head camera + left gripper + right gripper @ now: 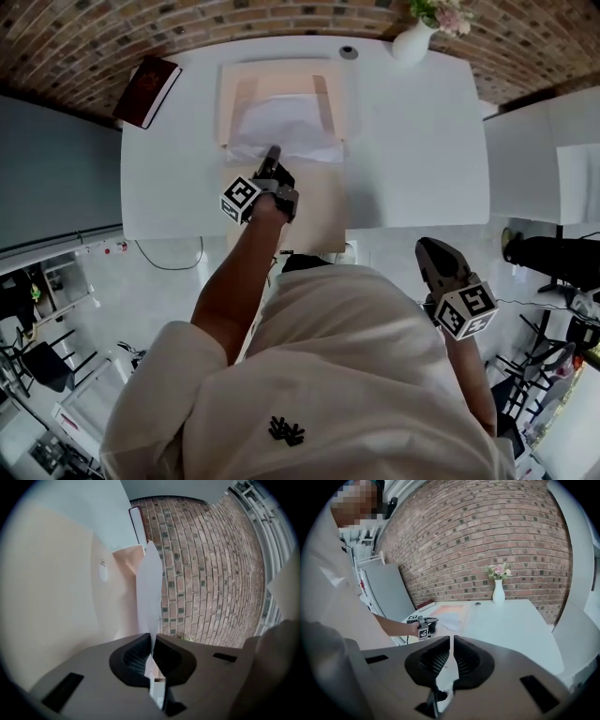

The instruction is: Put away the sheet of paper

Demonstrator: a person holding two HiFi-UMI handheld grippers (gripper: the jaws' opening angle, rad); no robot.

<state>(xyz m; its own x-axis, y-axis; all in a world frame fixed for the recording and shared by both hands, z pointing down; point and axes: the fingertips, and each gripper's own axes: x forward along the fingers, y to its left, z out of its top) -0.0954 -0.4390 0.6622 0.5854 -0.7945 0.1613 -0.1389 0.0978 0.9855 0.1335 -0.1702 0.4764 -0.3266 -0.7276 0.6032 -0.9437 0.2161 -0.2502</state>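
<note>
A white sheet of paper (281, 127) lies on an open beige folder (246, 94) on the white table (412, 150). My left gripper (272, 157) is shut on the sheet's near edge. In the left gripper view the paper (149, 592) stands edge-on, pinched between the jaws of the left gripper (152, 638), with the folder (56, 597) to its left. My right gripper (433, 255) hangs off the table by the person's right side. The right gripper (452, 639) has its jaws together with nothing between them. That view also takes in the left gripper (423, 626) and the paper (451, 619).
A white vase with pink flowers (414, 39) stands at the table's far right. A dark red book (147, 91) lies at the far left corner, and a small grey round object (349, 52) sits behind the folder. A second white table (544, 159) stands to the right.
</note>
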